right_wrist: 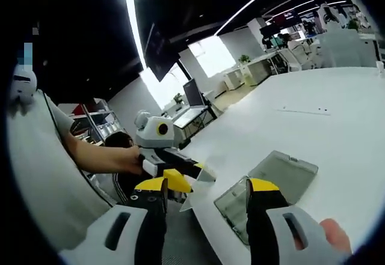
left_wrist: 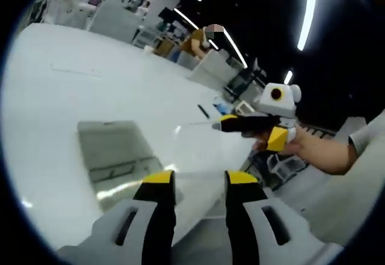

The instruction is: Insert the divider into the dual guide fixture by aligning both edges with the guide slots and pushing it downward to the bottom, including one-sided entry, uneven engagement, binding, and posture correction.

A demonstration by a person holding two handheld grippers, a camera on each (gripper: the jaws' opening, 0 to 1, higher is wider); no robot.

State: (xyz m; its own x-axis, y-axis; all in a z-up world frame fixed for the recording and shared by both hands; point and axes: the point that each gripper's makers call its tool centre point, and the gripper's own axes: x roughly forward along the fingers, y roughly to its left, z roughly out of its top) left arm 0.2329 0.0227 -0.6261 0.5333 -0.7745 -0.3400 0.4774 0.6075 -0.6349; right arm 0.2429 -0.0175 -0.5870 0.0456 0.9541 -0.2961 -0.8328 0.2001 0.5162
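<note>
Two claws, both released: the left gripper (left_wrist: 200,181) shows its yellow-tipped jaws standing apart with nothing I can see between them, and the right gripper (right_wrist: 207,185) has its jaws spread wider, also with nothing visible. Just beyond the left jaws, a translucent grey tray lies flat on the white table (left_wrist: 72,79) near its edge; I take it for the guide fixture (left_wrist: 114,151), slots too faint to make out. Beside it, in front of the right gripper's tips as seen from the left gripper view, is a faint clear sheet, probably the divider (left_wrist: 201,142); I cannot tell whether it is held or resting. Judgement: thin, light, stiff plastic, slick, likely to bind if tilted. I would grip it at the top edge, mid-width, so that both side edges stay free for the slots. Further off, a hand (left_wrist: 313,151) carries the right gripper; office desks (left_wrist: 120,12) stand behind.
</note>
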